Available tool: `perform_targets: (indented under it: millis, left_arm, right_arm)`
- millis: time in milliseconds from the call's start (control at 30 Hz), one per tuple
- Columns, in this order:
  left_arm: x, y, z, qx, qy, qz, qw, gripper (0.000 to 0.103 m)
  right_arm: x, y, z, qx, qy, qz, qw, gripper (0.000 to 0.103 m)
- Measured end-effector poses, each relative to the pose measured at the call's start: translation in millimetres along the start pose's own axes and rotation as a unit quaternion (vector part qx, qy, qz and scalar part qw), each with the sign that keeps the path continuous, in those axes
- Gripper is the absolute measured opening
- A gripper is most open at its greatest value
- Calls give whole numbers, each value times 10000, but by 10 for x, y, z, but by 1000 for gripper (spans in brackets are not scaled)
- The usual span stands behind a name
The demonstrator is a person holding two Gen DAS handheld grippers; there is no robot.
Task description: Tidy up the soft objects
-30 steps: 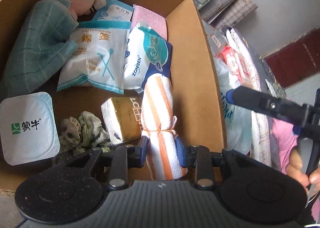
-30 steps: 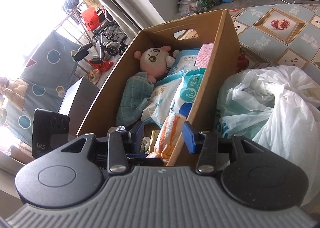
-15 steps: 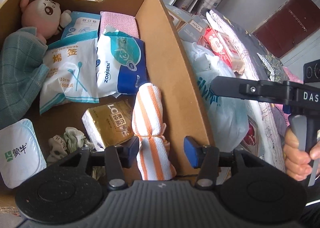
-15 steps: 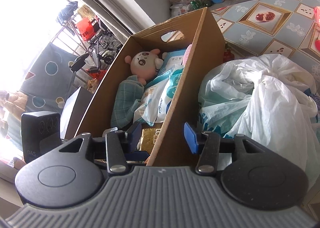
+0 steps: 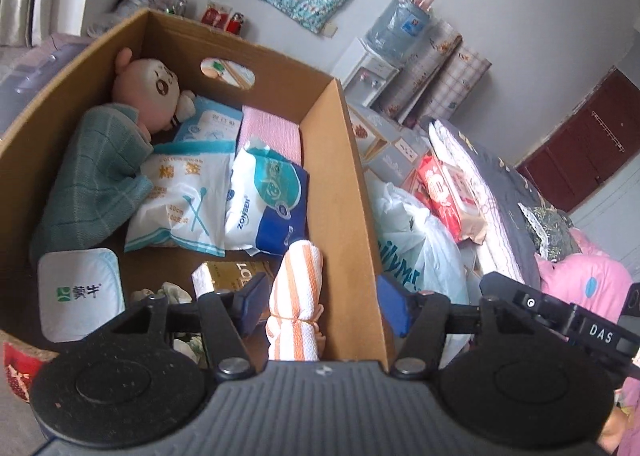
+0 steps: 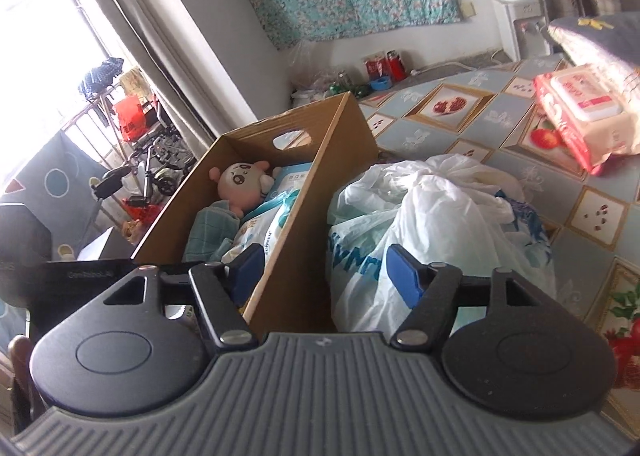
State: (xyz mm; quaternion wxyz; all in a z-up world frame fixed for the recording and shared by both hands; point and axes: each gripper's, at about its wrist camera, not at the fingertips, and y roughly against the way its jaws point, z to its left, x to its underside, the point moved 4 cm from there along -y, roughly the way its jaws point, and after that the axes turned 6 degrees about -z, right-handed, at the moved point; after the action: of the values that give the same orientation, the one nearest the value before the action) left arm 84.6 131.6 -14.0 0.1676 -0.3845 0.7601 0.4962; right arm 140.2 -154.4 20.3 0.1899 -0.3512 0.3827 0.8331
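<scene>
An open cardboard box holds soft things: a pink plush, a teal cloth, white and blue packets, a gold tissue pack and an orange-striped rolled towel against its right wall. My left gripper is open and empty above the towel, straddling the box's right wall. My right gripper is open and empty, straddling the same wall, with a white plastic bag to its right.
A red wet-wipe pack lies on the patterned tabletop at the far right. A white yoghurt-brand pack lies in the box's near left corner. A water dispenser and folded bedding stand beyond.
My left gripper has let go of the striped towel, opened wide and drawn back and up. My right gripper has shifted right and lifted away from the box.
</scene>
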Motion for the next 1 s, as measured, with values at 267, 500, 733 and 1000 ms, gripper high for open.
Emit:
perform_targets:
  millis: [267, 500, 733, 1000]
  left_arm:
    - [134, 775, -258, -1321, -608, -1191, 9822, 103]
    - [353, 1043, -273, -1949, -565, -1228, 9715, 103]
    - [523, 1048, -157, -2261, -385, -1193, 9660, 103]
    - [547, 946, -190, -2547, -944, -1043, 9567, 103]
  right_arm:
    - [153, 378, 244, 547, 943, -536, 9926, 102]
    - [303, 542, 456, 944, 1721, -486, 9793, 102]
    - [429, 562, 545, 1297, 1977, -429, 9707, 102]
    - [338, 563, 651, 1575, 2123, -582, 9627, 102]
